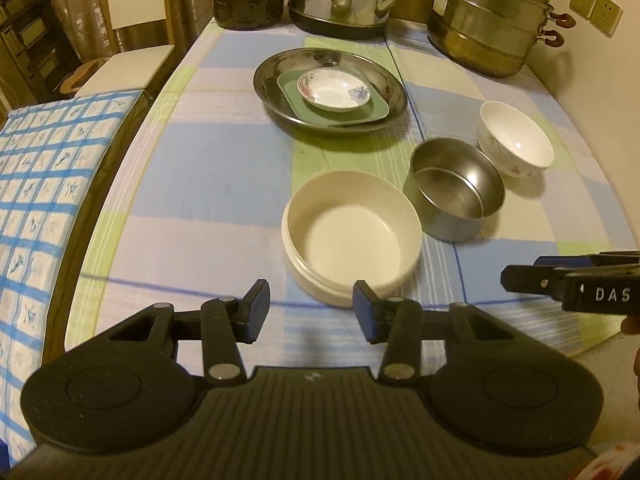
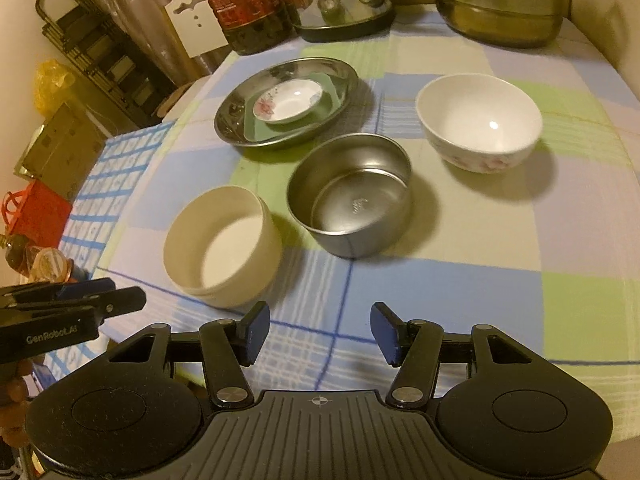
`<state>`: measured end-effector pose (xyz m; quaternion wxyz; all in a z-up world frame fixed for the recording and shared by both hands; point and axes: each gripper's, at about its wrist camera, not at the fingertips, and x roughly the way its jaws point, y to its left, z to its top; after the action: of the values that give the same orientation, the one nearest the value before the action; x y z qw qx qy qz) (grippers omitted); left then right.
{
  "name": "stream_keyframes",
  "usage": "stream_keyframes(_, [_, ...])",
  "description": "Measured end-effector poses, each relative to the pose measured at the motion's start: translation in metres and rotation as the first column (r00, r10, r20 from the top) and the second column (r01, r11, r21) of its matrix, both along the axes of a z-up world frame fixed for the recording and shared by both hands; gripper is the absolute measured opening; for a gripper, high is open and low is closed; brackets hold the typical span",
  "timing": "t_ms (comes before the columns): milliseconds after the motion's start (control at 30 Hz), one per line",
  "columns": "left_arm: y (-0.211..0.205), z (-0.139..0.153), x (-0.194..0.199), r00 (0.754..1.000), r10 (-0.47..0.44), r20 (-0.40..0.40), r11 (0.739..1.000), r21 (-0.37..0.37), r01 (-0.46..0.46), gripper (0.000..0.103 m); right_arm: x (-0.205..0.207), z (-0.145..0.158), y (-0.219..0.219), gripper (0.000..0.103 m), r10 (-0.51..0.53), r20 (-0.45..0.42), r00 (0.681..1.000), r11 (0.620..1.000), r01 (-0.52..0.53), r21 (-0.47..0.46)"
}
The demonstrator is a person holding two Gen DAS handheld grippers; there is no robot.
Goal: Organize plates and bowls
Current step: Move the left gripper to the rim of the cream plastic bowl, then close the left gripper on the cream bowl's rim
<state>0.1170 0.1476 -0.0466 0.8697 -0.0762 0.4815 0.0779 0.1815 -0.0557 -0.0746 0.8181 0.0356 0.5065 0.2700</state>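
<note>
At 12 o'clock of the left gripper (image 1: 311, 306), jaws spreading empty, cream bowl (image 1: 352, 236) is sitting near the table edge (image 1: 100, 216). Steel bowl (image 2: 350, 196) is lying at 12 o'clock of the empty, spread right gripper (image 2: 318, 330); bare cloth between.

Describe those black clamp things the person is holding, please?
Both are matte black plastic tools. Each, the left gripper and the right gripper, has two hinged arms with silver pivot pins, blue pads on the fingertips, a ribbed base and round side discs. White lettering marks their sides.
</note>
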Motion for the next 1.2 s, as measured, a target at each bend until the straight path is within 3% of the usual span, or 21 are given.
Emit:
stream_keyframes(367, [0.021, -0.018, 0.034, 0.999, -0.052, -0.011, 0.999, -0.016, 0.051, 0.036, 0.018, -0.008, 0.041, 0.056, 0.013, 0.022, 1.0, 1.0, -0.013, 0.025])
stream_keyframes(567, [0.029, -0.032, 0.046, 0.997, -0.068, -0.037, 0.997, -0.036, 0.067, 0.034, 0.03, -0.022, 0.064, 0.043, 0.015, 0.003, 1.0, 1.0, -0.015, 0.018])
stream_keyframes(900, [0.038, -0.045, 0.06, 0.993, -0.097, -0.065, 0.994, -0.046, 0.094, 0.03, 0.037, -0.037, 0.077, 0.03, -0.012, -0.024, 1.0, 1.0, 0.011, -0.012])
stream_keyframes(1200, [0.041, -0.049, 0.063, 0.989, -0.129, -0.068, 0.989, -0.078, 0.124, 0.018, 0.035, -0.039, 0.083, 0.016, -0.019, -0.016, 1.0, 1.0, 0.019, -0.022])
